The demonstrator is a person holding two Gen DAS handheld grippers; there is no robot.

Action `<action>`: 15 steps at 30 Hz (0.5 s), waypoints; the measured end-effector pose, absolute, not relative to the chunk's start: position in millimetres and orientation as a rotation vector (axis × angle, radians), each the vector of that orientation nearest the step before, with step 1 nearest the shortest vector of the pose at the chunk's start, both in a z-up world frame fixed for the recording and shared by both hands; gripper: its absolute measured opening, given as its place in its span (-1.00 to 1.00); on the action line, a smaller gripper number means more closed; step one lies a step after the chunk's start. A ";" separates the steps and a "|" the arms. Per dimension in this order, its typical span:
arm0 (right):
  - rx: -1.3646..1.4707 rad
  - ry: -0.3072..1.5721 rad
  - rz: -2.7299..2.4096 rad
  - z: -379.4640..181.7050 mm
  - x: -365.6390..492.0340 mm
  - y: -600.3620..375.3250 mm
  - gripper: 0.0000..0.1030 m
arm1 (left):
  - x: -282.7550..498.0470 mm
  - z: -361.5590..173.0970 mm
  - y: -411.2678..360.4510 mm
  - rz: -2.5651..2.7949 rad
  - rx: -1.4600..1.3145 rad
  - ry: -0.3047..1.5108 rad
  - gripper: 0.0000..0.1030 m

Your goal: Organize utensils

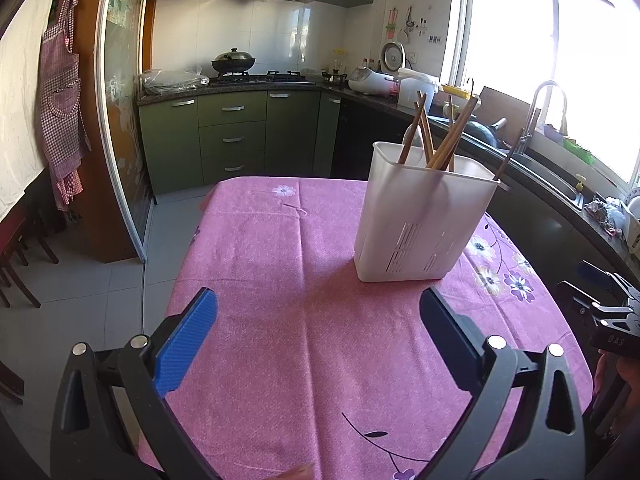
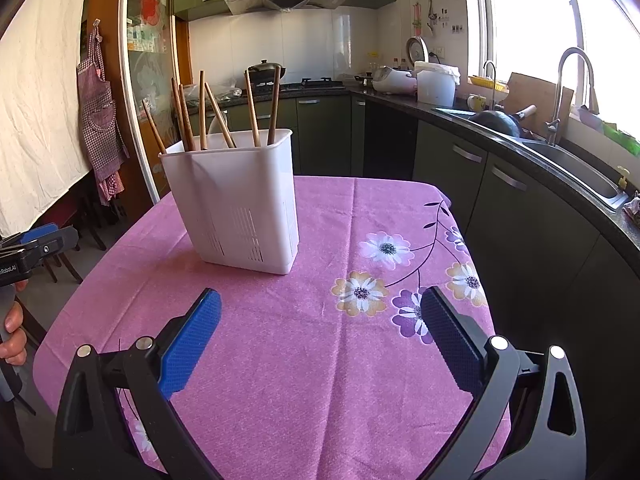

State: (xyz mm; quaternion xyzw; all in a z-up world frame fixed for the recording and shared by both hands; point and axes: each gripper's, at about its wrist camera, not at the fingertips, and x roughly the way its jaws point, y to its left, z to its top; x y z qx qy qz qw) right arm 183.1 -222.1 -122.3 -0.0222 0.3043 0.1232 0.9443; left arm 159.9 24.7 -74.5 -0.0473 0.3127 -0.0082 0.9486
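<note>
A white slotted plastic utensil holder [image 1: 416, 224] [image 2: 240, 208] stands upright on the pink flowered tablecloth [image 1: 280, 280] [image 2: 320, 340]. Several brown wooden chopsticks [image 1: 452, 140] [image 2: 208, 116] lean inside it, and a pale spoon bowl shows behind them. My left gripper [image 1: 318, 312] hovers over the cloth, near side and left of the holder, open with nothing between its blue pads. My right gripper [image 2: 320, 312] is also open and empty, near side and right of the holder. Each gripper shows at the edge of the other's view.
The table edge drops to grey floor tiles [image 1: 100, 280] on the left. A dark counter with sink and tap [image 2: 572, 80] curves along the right. Green cabinets and a stove with a wok [image 1: 234, 62] stand behind. A hand [image 2: 14, 332] holds the left gripper's handle.
</note>
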 end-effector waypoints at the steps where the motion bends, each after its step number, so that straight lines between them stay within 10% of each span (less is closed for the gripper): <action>1: -0.045 0.620 0.252 -122.2 183.1 -221.9 0.91 | 159.7 -74.6 24.7 -0.017 -0.095 0.636 0.87; 15: -0.051 0.622 0.260 -121.4 184.8 -218.4 0.91 | 159.5 -74.8 25.5 -0.025 -0.097 0.645 0.87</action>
